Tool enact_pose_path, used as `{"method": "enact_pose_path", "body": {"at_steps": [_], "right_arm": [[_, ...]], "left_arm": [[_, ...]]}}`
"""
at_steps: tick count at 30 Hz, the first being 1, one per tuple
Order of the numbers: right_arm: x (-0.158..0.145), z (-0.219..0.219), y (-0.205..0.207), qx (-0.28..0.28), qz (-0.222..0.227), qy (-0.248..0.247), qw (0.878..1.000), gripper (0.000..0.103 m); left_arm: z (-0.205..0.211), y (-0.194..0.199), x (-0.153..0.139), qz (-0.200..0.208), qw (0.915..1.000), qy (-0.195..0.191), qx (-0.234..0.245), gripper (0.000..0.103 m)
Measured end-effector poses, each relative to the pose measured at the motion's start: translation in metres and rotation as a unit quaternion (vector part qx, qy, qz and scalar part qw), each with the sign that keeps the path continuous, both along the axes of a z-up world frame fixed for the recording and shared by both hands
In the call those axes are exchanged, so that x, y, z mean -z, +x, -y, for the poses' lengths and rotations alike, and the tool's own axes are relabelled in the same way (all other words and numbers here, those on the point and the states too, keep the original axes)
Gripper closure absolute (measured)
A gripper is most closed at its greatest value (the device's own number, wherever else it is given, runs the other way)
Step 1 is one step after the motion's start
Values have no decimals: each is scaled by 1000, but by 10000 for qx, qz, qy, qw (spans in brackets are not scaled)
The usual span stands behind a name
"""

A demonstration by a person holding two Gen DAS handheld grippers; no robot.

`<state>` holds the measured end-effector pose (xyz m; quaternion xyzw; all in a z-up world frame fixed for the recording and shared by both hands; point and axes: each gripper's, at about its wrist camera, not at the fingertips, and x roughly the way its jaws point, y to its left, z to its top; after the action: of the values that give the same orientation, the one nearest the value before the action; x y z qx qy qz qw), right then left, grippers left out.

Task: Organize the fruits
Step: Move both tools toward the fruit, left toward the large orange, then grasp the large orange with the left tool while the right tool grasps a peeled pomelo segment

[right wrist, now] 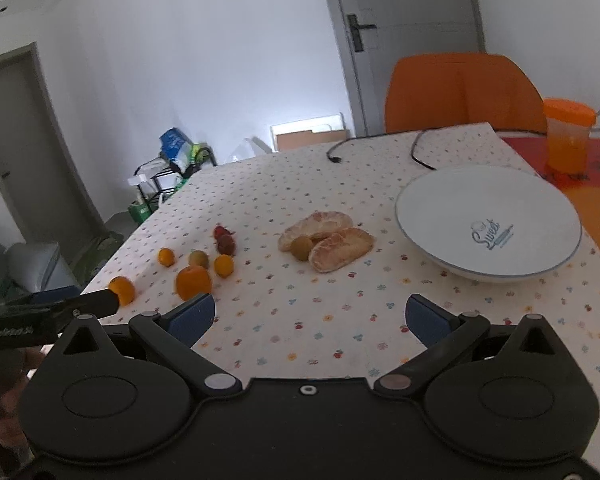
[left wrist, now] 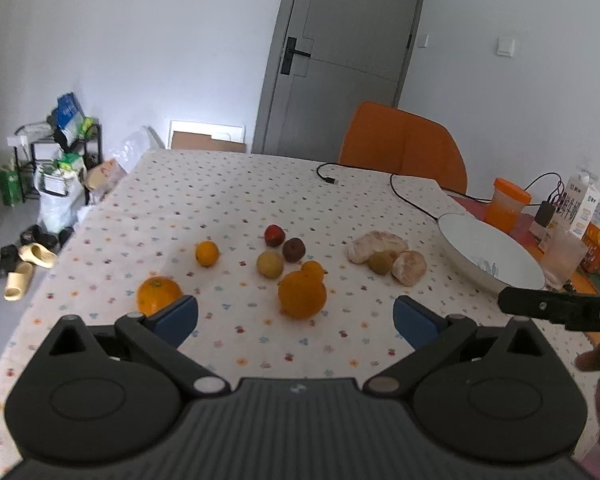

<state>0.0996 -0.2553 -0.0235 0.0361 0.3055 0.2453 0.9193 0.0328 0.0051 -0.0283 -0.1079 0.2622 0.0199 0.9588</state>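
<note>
Fruits lie loose on the flowered tablecloth. A large orange lies just ahead of my open, empty left gripper. Another orange sits by its left finger. Behind are a small orange, a yellow-green fruit, a dark red fruit and a red fruit. Two peeled citrus pieces with a green fruit lie left of the empty white bowl. My right gripper is open and empty above bare cloth.
An orange chair stands at the far table edge. A black cable crosses the far cloth. An orange cup, a glass and a milk carton stand right of the bowl. Clutter and slippers lie on the floor at left.
</note>
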Motion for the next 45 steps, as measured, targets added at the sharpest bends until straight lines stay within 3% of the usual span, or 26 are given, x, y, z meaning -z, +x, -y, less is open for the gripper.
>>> {"method": "enact_pose_path", "body": {"at_steps": [9, 18, 27, 33, 35, 40, 45], "right_arm": [[10, -5, 20, -87, 137, 51, 9999, 0], [20, -11, 40, -109, 103, 60, 9999, 3], [34, -26, 61, -203, -28, 43, 9998, 9], [43, -31, 76, -142, -163, 17, 9998, 9], [44, -34, 80, -111, -157, -51, 9998, 12], [49, -42, 92, -69, -207, -184, 9996, 24], [54, -50, 102, -27, -246, -349, 9991, 27]], "left_arm": [[0, 21, 13, -6, 10000, -97, 0, 2], [-3, 47, 27, -164, 9997, -189, -57, 16], [-7, 70, 37, -307, 9992, -252, -47, 33], [-9, 83, 46, -507, 9980, -374, 33, 51], [-9, 85, 50, -477, 9979, -426, 94, 63], [-10, 89, 49, -490, 9978, -434, 47, 63], [-16, 91, 49, -494, 9977, -467, -17, 63]]}}
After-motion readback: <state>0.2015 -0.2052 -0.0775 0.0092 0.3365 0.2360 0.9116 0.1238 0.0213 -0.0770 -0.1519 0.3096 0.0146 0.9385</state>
